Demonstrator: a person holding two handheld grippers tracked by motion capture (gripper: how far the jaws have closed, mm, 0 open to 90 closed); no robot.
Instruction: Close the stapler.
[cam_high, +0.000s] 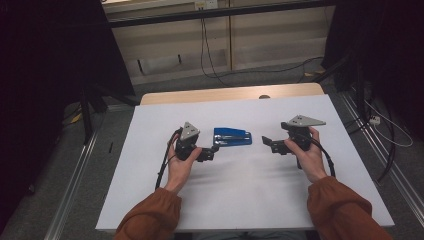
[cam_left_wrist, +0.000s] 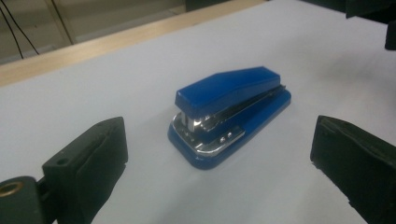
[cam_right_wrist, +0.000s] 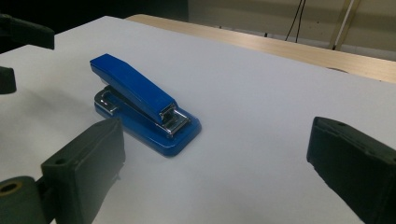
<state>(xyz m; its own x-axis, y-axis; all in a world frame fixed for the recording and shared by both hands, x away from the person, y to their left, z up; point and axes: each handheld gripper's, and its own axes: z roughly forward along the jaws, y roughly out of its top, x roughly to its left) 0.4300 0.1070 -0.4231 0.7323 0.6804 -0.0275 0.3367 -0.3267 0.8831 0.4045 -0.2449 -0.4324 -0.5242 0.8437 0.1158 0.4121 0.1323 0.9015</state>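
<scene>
Spreading wide around both claws, the white table (cam_high: 240, 200) leaves plenty of bare room toward the person, with its wooden far edge (cam_high: 230, 93) well beyond the tips. Between the left gripper (cam_high: 214, 148) and the right gripper (cam_high: 265, 140) lies the blue stapler (cam_high: 232, 136), flat on its base, just ahead of the left tips and near the right ones. Both claws stand released, jaws spread and gripping nothing. Its chrome mouth faces the left claw.
</scene>
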